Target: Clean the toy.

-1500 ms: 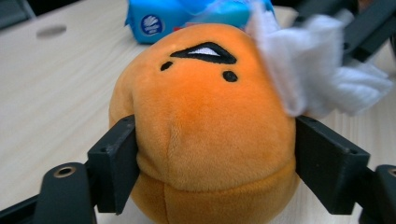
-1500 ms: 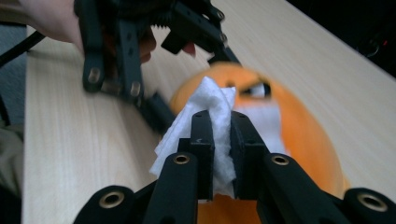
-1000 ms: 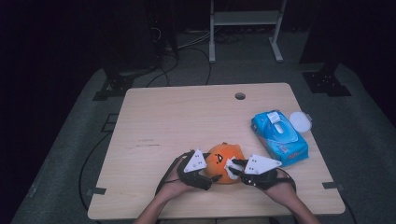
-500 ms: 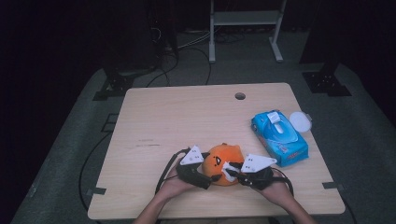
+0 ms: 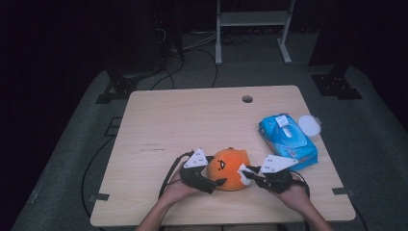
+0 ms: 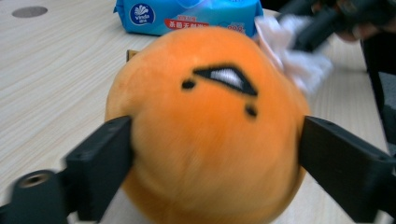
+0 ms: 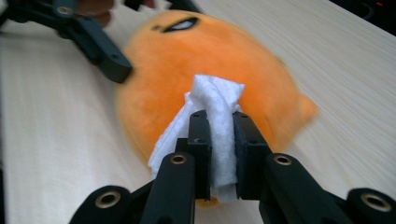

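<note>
A round orange plush toy (image 5: 228,168) with a stitched face lies on the wooden table (image 5: 192,120) near its front edge. My left gripper (image 5: 215,179) straddles it. In the left gripper view its wide-set jaws touch both sides of the toy (image 6: 210,130); they have just been opening. My right gripper (image 5: 248,174) is at the toy's right side. Its jaws, which have just been closing, are shut on a folded white wipe (image 7: 217,116) that rests against the plush (image 7: 187,60).
A blue pack of wet wipes (image 5: 288,137) lies at the table's right edge, with a round white lid (image 5: 309,125) beside it. A cable hole (image 5: 247,99) is near the far edge. A person's hands hold both grippers at the front edge.
The left gripper has edged slightly leftward and away from me beside the toy. The toy and the right gripper with the wipe stay about where they were.
</note>
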A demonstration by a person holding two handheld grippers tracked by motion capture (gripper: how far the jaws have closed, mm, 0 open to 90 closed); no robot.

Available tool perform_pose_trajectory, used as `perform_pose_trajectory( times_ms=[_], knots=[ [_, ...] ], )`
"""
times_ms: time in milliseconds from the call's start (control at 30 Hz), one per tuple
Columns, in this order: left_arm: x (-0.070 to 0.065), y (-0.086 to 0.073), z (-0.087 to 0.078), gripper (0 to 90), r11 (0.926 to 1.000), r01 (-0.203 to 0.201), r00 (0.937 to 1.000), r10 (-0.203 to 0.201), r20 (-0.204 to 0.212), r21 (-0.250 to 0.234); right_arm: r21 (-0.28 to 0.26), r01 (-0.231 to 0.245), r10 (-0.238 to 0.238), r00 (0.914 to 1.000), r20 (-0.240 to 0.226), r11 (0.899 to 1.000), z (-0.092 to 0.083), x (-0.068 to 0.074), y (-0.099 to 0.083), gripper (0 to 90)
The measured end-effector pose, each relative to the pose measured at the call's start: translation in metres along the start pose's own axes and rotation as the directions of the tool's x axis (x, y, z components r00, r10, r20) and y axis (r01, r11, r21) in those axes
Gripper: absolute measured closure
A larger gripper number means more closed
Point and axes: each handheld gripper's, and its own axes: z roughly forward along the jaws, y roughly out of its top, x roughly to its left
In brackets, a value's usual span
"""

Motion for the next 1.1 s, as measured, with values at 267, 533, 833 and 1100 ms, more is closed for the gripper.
perform_pose_trajectory(
  times_ms=[267, 533, 833, 1100],
  knots=[
    [0.0, -0.007, -0.002, 21.4, 0.9986, -0.052, 0.9982, 0.052, -0.03, 0.009, -0.01, 0.034, -0.035, 0.9976, -0.06, 0.999, 0.004, 0.009, 0.006, 78.5],
    [0.004, -0.011, -0.003, 22.0, 0.999, -0.045, 0.9987, 0.045, -0.025, 0.0, -0.008, -0.024, 0.024, 0.9997, 0.005, 1.0, -0.007, -0.012, -0.007, 78.7],
    [0.004, -0.013, -0.001, 24.5, 0.9953, -0.096, 0.9953, 0.096, -0.012, -0.009, -0.047, -0.07, 0.07, 0.9975, -0.007, 0.996, 0.0, -0.014, -0.001, 78.8],
    [0.004, -0.014, -0.002, 23.2, 0.996, -0.089, 0.996, 0.089, -0.009, -0.004, -0.058, -0.168, 0.171, 0.9844, 0.042, 0.984, 0.002, -0.036, -0.01, 78.8]
  ],
)
